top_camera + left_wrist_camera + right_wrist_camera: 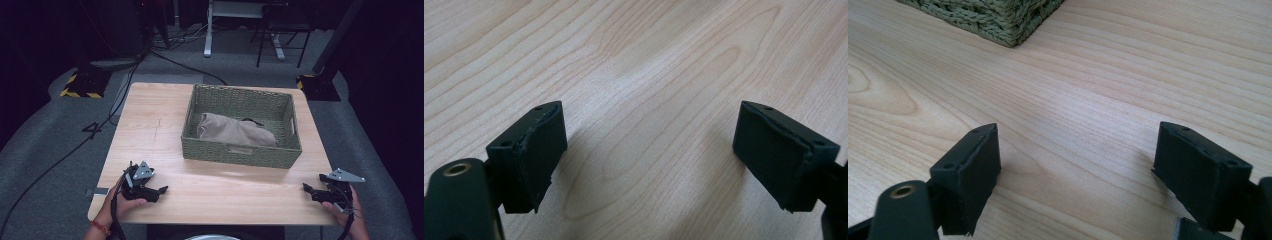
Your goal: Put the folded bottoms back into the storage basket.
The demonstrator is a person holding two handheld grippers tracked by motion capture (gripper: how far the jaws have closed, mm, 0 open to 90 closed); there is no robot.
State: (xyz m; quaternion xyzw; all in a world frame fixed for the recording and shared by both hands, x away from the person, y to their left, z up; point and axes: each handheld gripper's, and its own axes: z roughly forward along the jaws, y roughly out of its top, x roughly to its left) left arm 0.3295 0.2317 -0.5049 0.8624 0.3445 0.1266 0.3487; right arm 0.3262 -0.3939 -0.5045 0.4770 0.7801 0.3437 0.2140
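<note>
The left hand-held gripper (161, 190) rests released near the bench's (150, 130) front left corner. The right hand-held gripper (306, 188) rests released near the front right corner, grasping nothing. A cloth (232, 131) lies in the basket (235, 152).

The bench (150, 135) is showing pale blond wood with wavy grain lines. The basket (235, 154) is showing an olive-green woven pattern. The cloth (232, 131) lying in it is looking plain beige. The left gripper (162, 190) and right gripper (306, 187) are showing matte black, each with a grey plate on top. The floor (45, 145) is looking dark grey, with yellow-and-black striping at a stand's base (80, 92).
</note>
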